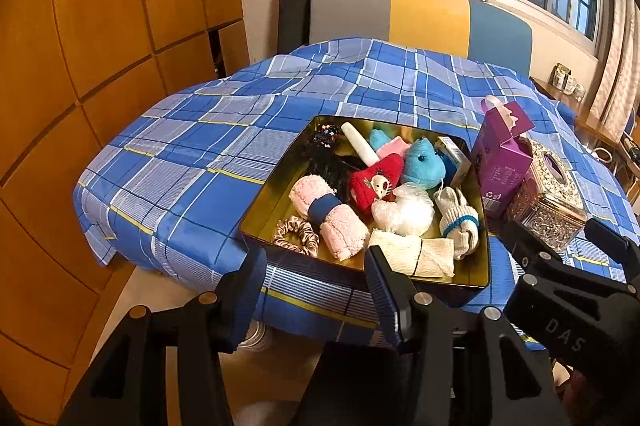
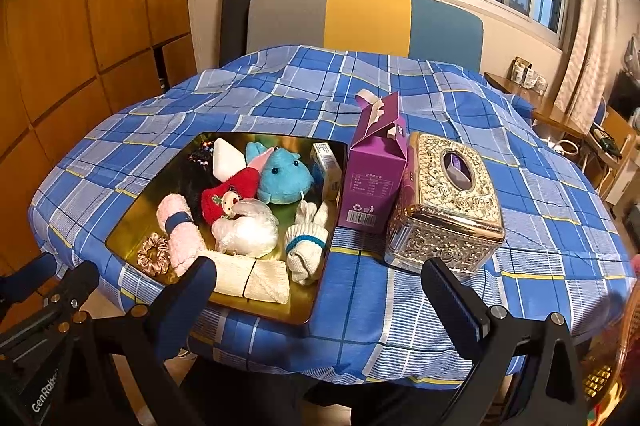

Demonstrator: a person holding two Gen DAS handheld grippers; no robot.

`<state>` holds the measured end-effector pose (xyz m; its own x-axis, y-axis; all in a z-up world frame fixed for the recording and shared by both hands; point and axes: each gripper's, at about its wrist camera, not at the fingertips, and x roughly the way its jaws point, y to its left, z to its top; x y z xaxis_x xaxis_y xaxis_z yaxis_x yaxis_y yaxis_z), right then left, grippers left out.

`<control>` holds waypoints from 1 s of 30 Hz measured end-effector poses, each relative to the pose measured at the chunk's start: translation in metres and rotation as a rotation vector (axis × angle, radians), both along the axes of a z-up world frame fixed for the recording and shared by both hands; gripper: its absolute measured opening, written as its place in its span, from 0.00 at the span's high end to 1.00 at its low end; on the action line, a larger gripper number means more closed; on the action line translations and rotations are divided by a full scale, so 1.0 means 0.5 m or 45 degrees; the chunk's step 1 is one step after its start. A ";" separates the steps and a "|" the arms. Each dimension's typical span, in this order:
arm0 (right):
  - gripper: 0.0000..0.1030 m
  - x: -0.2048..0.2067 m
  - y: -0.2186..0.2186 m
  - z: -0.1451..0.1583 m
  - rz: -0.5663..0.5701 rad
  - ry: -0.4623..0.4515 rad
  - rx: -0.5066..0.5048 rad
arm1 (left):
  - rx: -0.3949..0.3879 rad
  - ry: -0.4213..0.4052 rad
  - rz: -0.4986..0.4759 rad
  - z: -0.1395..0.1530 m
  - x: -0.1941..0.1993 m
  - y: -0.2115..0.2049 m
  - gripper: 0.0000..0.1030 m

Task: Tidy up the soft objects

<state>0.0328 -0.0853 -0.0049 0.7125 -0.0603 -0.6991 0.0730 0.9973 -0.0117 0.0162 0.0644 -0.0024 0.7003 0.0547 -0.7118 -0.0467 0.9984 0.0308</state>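
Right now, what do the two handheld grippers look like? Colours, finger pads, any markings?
Both are matte black plastic frames with round silver pivot pins. The left gripper has two flat fingers faced with dark blue ribbed pads; white lettering "GenRob..." shows on its body in the right wrist view. The right gripper is built the same, and its body reads "DAS". No cables or sleeves visible.

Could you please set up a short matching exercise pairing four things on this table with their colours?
Things:
1. plush toy
2. carton
3. tissue box
4. rolled towel

Colours:
A. pink with a blue band
B. purple
C. turquoise
D. gold, embossed

Pairs: 1-C, 2-B, 3-D, 4-A
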 end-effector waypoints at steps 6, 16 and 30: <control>0.00 -0.001 -0.002 0.000 -0.005 0.003 -0.002 | 0.000 -0.004 0.014 0.000 -0.002 0.002 0.50; 0.00 0.000 -0.005 0.000 -0.016 -0.001 -0.002 | 0.008 0.005 0.019 -0.005 -0.001 0.003 0.50; 0.00 0.001 -0.008 -0.002 -0.018 -0.004 0.003 | -0.022 0.026 0.008 -0.010 -0.001 0.003 0.50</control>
<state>0.0335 -0.0892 -0.0058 0.7136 -0.0690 -0.6971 0.0874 0.9961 -0.0092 0.0159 0.0657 -0.0074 0.6851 0.0469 -0.7270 -0.0525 0.9985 0.0149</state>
